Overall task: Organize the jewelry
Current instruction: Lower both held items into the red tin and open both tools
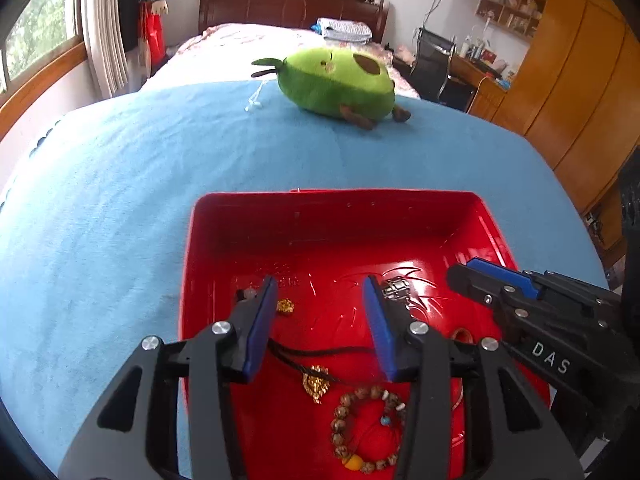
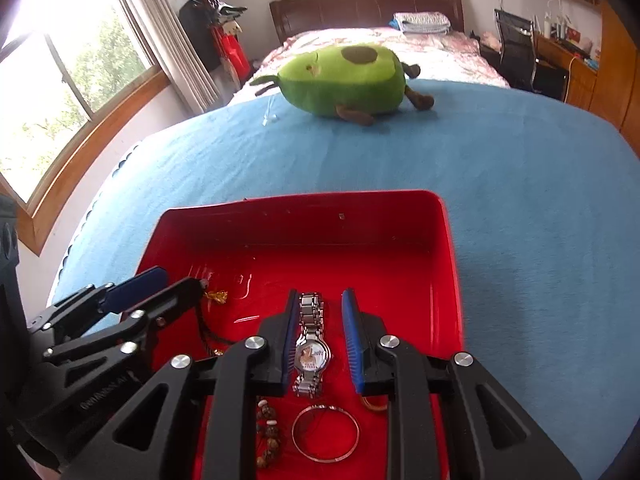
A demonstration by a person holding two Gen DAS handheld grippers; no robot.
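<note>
Blue bedding covers a bed in a sunlit bedroom, and on it sits a shallow red tray holding the jewelry. Nearest the cameras, both hand-held tools hang over the tray's near half. The left gripper has its blue pads spread apart with nothing pinched; below and between them lie a black cord necklace with a gold pendant, and closer in a wooden bead bracelet. A small gold charm lies just beside the left pad. The right gripper has its pads narrowly apart, straddling a silver wristwatch that lies flat on the tray floor; a clear gap shows on the right side, while the left pad sits very close and contact there cannot be told. A thin silver bangle lies nearer, under the tool. Judging by this, the pieces are now in the tray, and the step in hand looks like setting down or arranging the watch and necklace; the next move likely calls for lifting both tools straight up without snagging the cord or band. Farther off, a green avocado plush toy rests on the bedding, with a wooden headboard, windows and cupboards beyond. The tray's near edge is cut off, and a small brownish item by the right pad is too hidden to name.
</note>
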